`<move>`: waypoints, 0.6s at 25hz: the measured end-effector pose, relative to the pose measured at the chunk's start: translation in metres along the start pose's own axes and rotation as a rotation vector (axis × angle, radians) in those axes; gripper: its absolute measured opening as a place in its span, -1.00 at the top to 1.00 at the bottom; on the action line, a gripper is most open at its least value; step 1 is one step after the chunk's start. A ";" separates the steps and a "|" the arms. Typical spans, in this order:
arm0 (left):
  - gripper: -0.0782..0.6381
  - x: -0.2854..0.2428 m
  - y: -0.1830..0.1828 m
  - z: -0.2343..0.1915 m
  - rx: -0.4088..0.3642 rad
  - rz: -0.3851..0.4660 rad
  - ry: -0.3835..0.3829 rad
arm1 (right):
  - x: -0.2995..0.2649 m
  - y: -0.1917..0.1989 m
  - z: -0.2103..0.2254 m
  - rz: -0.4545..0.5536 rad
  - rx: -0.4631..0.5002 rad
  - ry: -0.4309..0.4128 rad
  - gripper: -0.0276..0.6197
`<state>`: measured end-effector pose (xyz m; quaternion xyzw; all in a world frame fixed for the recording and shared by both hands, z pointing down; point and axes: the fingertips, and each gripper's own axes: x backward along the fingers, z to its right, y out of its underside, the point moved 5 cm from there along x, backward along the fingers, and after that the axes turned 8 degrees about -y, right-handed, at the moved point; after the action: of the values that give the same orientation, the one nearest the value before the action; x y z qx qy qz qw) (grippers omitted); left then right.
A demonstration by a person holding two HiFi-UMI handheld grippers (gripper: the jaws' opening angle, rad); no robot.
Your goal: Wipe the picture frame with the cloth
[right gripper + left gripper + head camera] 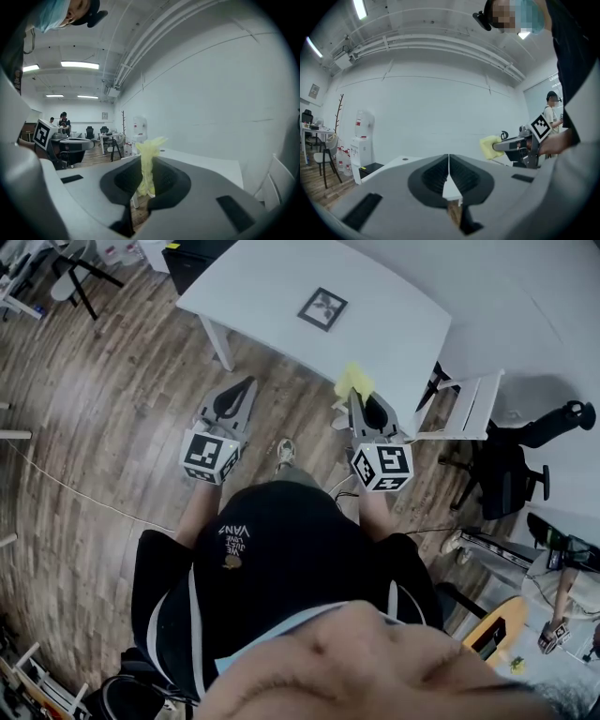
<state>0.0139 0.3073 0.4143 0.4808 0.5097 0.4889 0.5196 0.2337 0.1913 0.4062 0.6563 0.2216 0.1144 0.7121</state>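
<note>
left hand-held gripper: jaws pressed together, empty
right hand-held gripper: clamped on yellow cloth
picture frame: flat on white surface, apart from both

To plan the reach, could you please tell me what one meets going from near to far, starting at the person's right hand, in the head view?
Right hand-held gripper → cloth pinched in its jaws → frame lying on the table.
</note>
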 end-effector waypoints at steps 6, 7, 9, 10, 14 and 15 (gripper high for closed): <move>0.73 -0.040 -0.001 -0.011 0.007 -0.013 -0.025 | -0.035 -0.004 0.030 -0.013 -0.007 -0.036 0.78; 0.73 -0.048 -0.001 -0.013 0.008 -0.013 -0.031 | -0.041 -0.005 0.036 -0.014 -0.007 -0.042 0.78; 0.73 -0.062 -0.002 -0.017 0.010 -0.014 -0.040 | -0.053 -0.007 0.048 -0.017 -0.006 -0.053 0.78; 0.73 -0.069 -0.003 -0.019 0.010 -0.015 -0.045 | -0.058 -0.008 0.052 -0.018 -0.006 -0.060 0.78; 0.73 -0.095 -0.003 -0.024 0.015 -0.015 -0.062 | -0.077 -0.009 0.071 -0.027 -0.012 -0.084 0.78; 0.73 -0.101 -0.003 -0.025 0.015 -0.015 -0.065 | -0.081 -0.009 0.076 -0.029 -0.015 -0.088 0.78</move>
<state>-0.0108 0.2068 0.4164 0.4965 0.5000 0.4651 0.5358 0.1972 0.0869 0.4142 0.6520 0.1988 0.0767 0.7276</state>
